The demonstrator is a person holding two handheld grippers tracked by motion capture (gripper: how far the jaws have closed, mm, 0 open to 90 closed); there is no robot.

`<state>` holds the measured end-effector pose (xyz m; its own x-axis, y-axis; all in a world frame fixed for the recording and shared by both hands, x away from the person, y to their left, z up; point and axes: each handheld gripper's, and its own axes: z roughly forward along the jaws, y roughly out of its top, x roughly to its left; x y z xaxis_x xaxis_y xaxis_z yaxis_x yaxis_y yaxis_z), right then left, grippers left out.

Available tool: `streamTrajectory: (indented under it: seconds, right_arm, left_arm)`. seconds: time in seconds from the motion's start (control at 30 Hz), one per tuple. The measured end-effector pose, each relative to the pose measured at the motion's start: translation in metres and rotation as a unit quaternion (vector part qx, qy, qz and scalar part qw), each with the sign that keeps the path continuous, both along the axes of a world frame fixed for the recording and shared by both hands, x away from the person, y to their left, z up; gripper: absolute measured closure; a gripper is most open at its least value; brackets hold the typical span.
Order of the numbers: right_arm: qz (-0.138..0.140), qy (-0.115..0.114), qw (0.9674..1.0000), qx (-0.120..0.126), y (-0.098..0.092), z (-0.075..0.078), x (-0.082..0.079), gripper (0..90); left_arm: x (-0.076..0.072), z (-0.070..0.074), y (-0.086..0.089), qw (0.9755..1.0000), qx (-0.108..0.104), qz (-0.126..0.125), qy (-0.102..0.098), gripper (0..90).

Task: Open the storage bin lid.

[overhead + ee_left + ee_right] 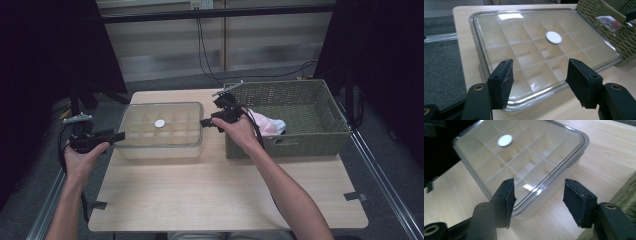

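A clear plastic box (161, 131) with a see-through lid and a grid of compartments stands on the wooden table (225, 190). A white round disc (159, 123) sits on the middle of its lid. My left gripper (119, 136) is level with the box's left end, jaws open and nothing between them. In the left gripper view, the gripper (540, 82) frames the near edge of the box (531, 57) and the disc (553, 37). My right gripper (206, 122) is by the box's right end, open and empty. In the right gripper view, that gripper (537, 200) faces a corner of the box (524, 157).
A green woven basket (300, 140) stands right of the box, close behind my right hand, with pink and white cloth (267, 125) inside. Cables hang behind the table. The near half of the tabletop is bare wood.
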<state>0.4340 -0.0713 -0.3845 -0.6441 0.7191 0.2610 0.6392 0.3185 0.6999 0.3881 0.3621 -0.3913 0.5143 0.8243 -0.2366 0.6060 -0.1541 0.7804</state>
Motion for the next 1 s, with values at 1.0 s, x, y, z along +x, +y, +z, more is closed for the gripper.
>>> streamTrajectory:
  seconds: [1.0]
  right_arm:
    - [-0.034, 0.073, 0.9957, -0.047, 0.03, -0.023, 0.072, 38.6]
  left_arm:
    - [0.059, -0.022, 0.022, 0.997, -0.006, 0.042, 0.064, 29.6]
